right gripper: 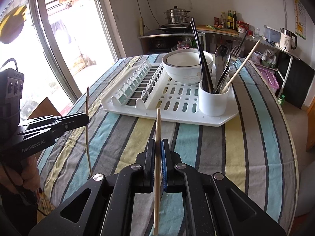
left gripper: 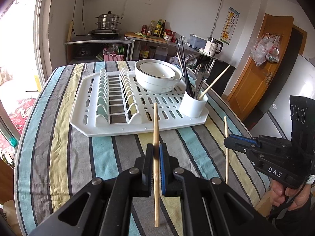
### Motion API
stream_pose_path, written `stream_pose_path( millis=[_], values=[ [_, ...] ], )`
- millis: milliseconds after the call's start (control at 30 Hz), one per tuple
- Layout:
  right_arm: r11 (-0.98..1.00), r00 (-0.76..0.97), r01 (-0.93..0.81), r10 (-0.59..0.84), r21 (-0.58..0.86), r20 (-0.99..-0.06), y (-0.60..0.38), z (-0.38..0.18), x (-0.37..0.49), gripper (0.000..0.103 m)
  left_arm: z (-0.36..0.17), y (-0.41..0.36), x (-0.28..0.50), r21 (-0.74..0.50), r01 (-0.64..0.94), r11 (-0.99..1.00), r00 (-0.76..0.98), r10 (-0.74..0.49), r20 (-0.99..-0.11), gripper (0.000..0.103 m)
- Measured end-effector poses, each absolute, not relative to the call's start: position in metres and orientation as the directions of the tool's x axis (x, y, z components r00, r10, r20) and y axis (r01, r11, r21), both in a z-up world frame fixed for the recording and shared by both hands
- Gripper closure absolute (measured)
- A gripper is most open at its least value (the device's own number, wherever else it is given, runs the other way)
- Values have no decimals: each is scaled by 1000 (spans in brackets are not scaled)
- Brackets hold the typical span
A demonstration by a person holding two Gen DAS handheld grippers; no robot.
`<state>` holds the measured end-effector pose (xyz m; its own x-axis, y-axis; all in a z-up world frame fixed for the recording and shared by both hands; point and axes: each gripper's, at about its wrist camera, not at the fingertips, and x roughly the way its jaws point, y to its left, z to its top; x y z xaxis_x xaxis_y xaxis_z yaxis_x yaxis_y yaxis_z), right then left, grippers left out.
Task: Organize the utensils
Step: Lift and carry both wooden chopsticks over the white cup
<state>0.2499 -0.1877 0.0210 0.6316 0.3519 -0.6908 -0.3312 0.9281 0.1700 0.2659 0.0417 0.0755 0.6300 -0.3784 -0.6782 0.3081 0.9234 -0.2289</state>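
Note:
My left gripper (left gripper: 156, 147) is shut on a wooden chopstick (left gripper: 156, 122) that stands upright between its pads above the striped tablecloth. My right gripper (right gripper: 158, 143) is shut on a second wooden chopstick (right gripper: 157, 122), also upright. Each gripper shows in the other's view: the right one (left gripper: 228, 140) with its chopstick (left gripper: 226, 125), the left one (right gripper: 86, 118) with its chopstick (right gripper: 87, 100). Ahead, a white utensil cup (left gripper: 194, 103) (right gripper: 213, 102) holds black chopsticks, a spoon, a fork and one wooden chopstick (left gripper: 215, 81) (right gripper: 243, 65). It stands on the white drying rack (left gripper: 137, 126) (right gripper: 177, 117).
Stacked white bowls (left gripper: 157, 74) (right gripper: 187, 64) sit at the back of the rack. The round table's edge curves close on the right (right gripper: 289, 137). Behind are a counter with a steamer pot (left gripper: 108, 20), bottles and a kettle (left gripper: 212, 47).

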Motion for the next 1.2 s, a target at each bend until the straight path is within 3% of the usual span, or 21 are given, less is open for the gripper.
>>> stream_pose_path(
  millis=[567,1200],
  values=[
    [917,721,-354,394,185,-571,-216,53,223,97,105,22,249,-220,358,907,666,-413,-621,97],
    [932,804,-312,362,185,-471,-260,82,258,97,142,-22,284,-170,415,894,677,-428,-599,97]
  ],
)
